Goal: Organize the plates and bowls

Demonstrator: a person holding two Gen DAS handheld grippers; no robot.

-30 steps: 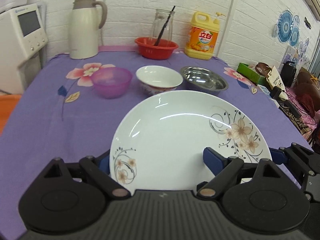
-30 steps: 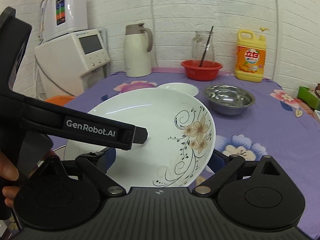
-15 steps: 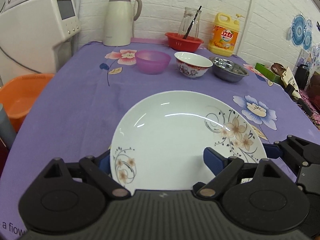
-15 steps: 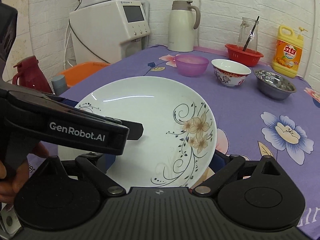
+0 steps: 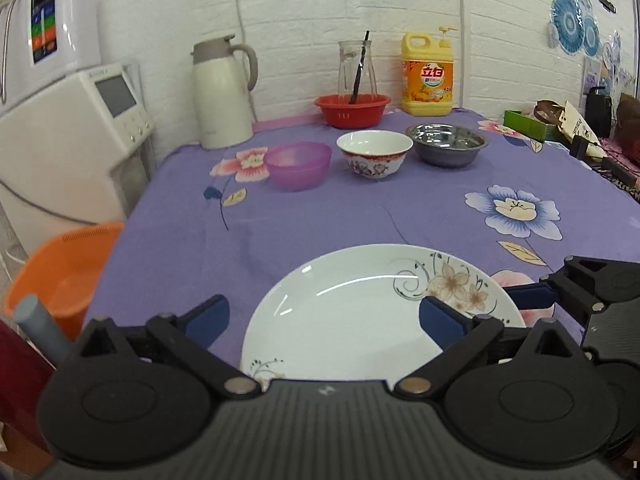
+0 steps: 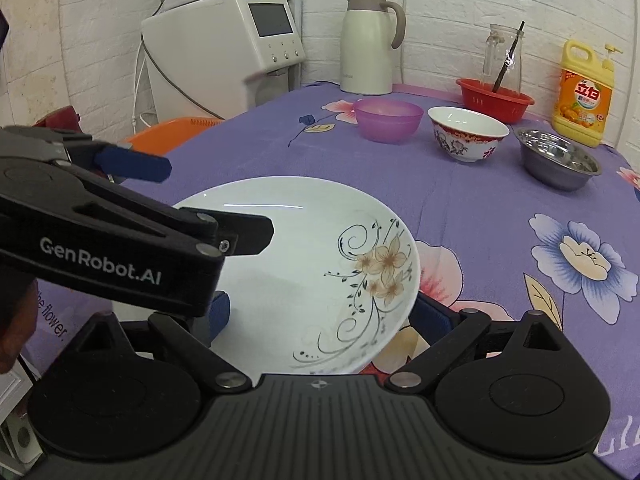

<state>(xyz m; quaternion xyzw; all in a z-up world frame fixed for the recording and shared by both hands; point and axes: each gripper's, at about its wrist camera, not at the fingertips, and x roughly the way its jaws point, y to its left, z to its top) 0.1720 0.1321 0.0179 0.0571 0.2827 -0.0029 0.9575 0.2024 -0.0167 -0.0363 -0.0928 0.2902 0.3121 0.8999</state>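
Observation:
A white plate with a flower pattern (image 5: 360, 312) (image 6: 304, 264) lies on the purple tablecloth near its front edge. My left gripper (image 5: 320, 316) is open, its left finger off the plate and its right finger over the plate's middle. My right gripper (image 6: 320, 312) has its fingers on either side of the plate's near rim; contact is not clear. A purple bowl (image 5: 298, 164) (image 6: 389, 119), a white bowl with a red pattern (image 5: 374, 153) (image 6: 467, 138) and a steel bowl (image 5: 447, 145) (image 6: 558, 163) stand in a row at the back.
Behind the bowls stand a white jug (image 5: 222, 94), a red basket (image 5: 352, 109) with a glass jar and a yellow detergent bottle (image 5: 427, 74). A white appliance (image 5: 68, 136) and an orange basin (image 5: 60, 272) are off the table's left edge. Clutter lies at the far right.
The plate has come down from a raised hold near the bowls to the front of the table. My left gripper has opened and let go of the plate.

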